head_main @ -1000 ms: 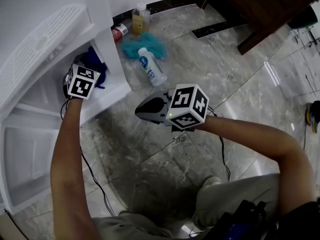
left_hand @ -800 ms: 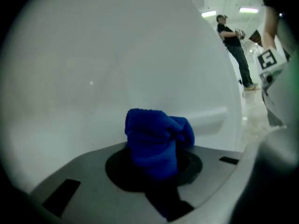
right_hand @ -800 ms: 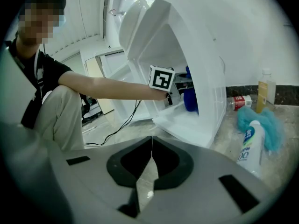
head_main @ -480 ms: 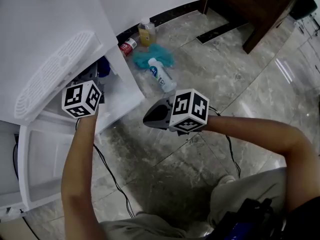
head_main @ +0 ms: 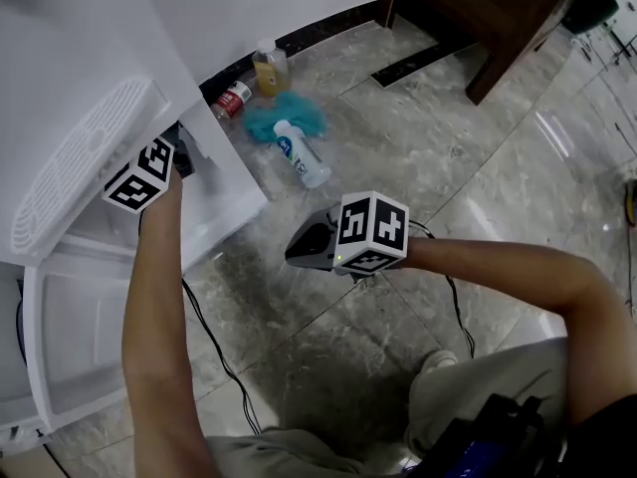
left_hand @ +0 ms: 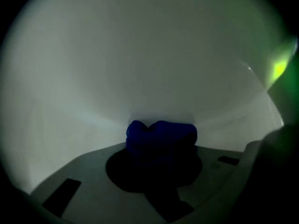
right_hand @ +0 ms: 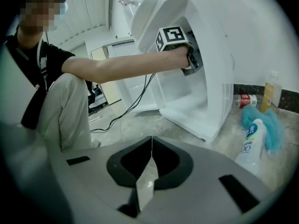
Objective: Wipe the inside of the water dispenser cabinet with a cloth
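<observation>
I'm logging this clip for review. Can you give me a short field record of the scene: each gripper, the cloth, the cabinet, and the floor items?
left gripper: reaching inside the cabinet, shut on the blue cloth
right gripper: shut, empty, held over the floor outside
cabinet: white, front open
floor near cabinet: white bottle lying by a teal cloth; red-labelled container and amber bottle by the wall

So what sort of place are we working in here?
Likely a room in a home or office: polished stone floor tiles, a white water dispenser standing by the wall, dark wooden furniture, and a cleaning bottle lying on the floor.
</observation>
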